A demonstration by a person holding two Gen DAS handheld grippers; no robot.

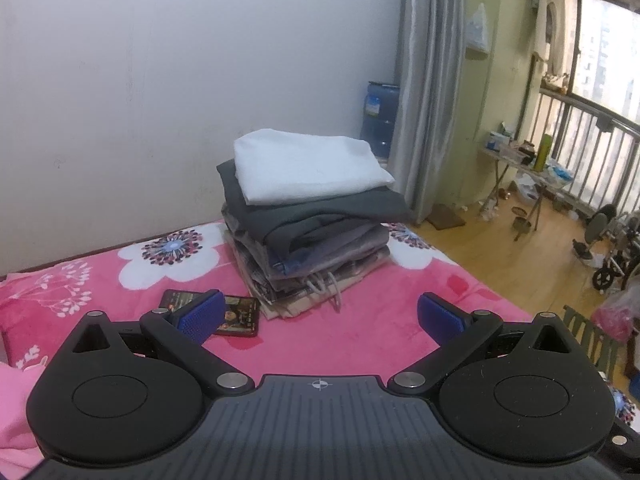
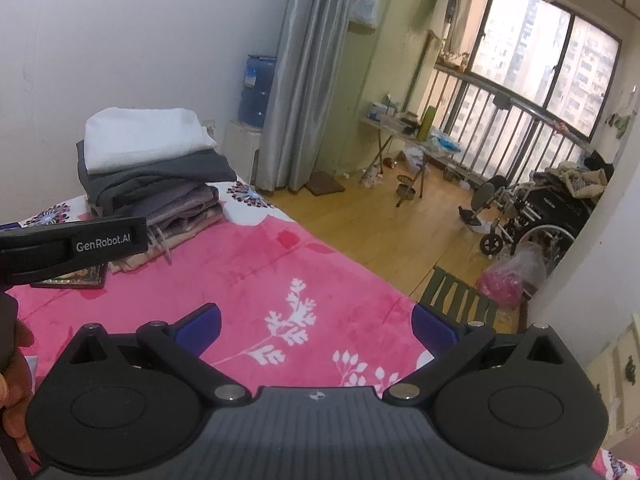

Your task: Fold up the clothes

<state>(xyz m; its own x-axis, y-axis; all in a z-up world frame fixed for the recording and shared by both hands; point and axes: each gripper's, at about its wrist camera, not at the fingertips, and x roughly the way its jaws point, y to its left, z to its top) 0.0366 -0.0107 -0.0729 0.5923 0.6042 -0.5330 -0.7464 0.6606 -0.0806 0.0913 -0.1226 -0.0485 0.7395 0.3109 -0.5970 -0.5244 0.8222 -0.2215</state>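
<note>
Left gripper sat low in the frame of its own view, jaws spread wide, nothing between the blue pads; only pink bed blanket showed in the gap. Stack of folded clothes stood at frame centre, on the bed near the white wall, white folded piece on top, dark grey and purplish layers beneath, a drawstring hanging from a lower layer at the front. Two phones lay flat on the blanket just left of the stack's base, one partly behind the left pad. In the right wrist view, right gripper also sat low, jaws wide and empty over the floral blanket. The stack sat at mid-left there, with the left gripper's body crossing in front of it from the left edge. A hand showed at the lower left edge. Grey curtain, blue water jug and wheelchair lay beyond, across the wooden floor.
</note>
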